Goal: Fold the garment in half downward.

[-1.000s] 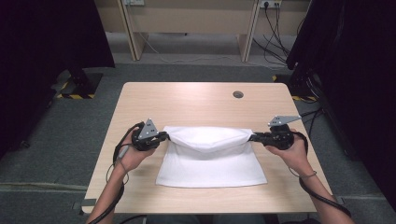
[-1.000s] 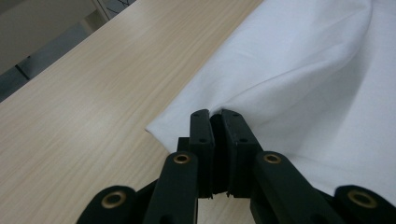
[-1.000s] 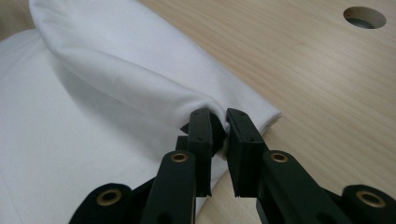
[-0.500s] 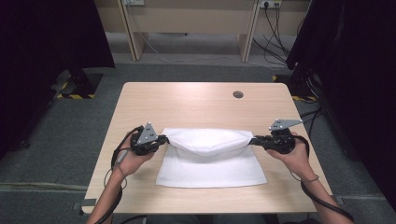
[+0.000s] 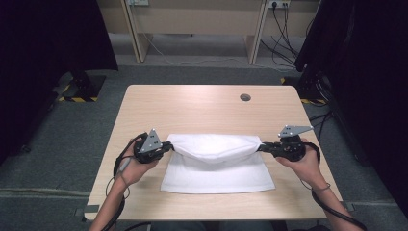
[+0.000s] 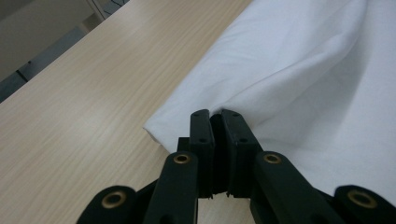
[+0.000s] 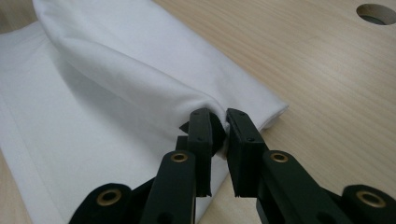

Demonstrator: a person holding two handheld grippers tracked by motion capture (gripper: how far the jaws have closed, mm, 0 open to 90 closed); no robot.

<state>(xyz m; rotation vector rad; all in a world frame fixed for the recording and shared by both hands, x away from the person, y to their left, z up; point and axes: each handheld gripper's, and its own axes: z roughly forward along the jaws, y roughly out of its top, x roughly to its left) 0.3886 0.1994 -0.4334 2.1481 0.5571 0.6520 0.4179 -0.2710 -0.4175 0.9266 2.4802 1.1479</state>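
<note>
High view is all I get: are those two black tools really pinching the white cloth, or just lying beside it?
Observer: Pinching. In the left gripper view, the left gripper has its jaws shut on a fold of the white cloth.
Operator: And the other one?
Observer: The right gripper clamps a bunched corner too.
Operator: Is the cloth lifted?
Observer: Only the pinched layer; a lower layer lies flat on the table.

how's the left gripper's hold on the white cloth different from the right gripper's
The left gripper has its jaws pressed nearly flat together on a thin pinch of the white cloth, while the right gripper shows a small gap with a thicker bunch between them. The left grips the cloth's left end, the right its right end. Both are shut on the raised far edge above the table.
</note>
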